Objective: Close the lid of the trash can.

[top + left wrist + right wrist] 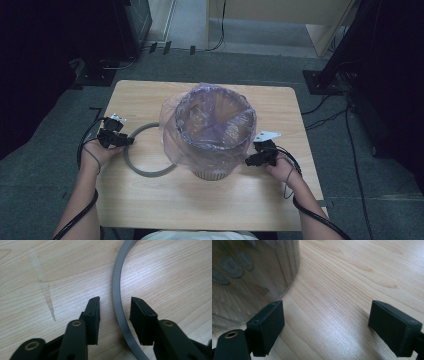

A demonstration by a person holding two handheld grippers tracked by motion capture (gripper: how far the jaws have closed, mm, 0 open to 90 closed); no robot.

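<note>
A round bin (215, 125) lined with a translucent purple-tinted plastic bag stands at the middle of the wooden table (200, 205). A thin grey ring (145, 171) lies flat on the table to the left of the bin, partly hidden behind the bag. My left gripper (131, 141) sits low at the ring's left side. In the left gripper view its jaws (115, 305) straddle the ring (116, 285) with a gap on each side, the pads not touching it. My right gripper (248, 161) stands open at the bin's right side. The bin wall (249, 277) is just left of my right gripper's (327, 312) empty jaws.
The bag's loose rim hangs outside the bin on all sides. Bare wood (352, 275) stretches to the right of the bin and along the table's near edge. Dark equipment and cables stand on the floor beyond the table.
</note>
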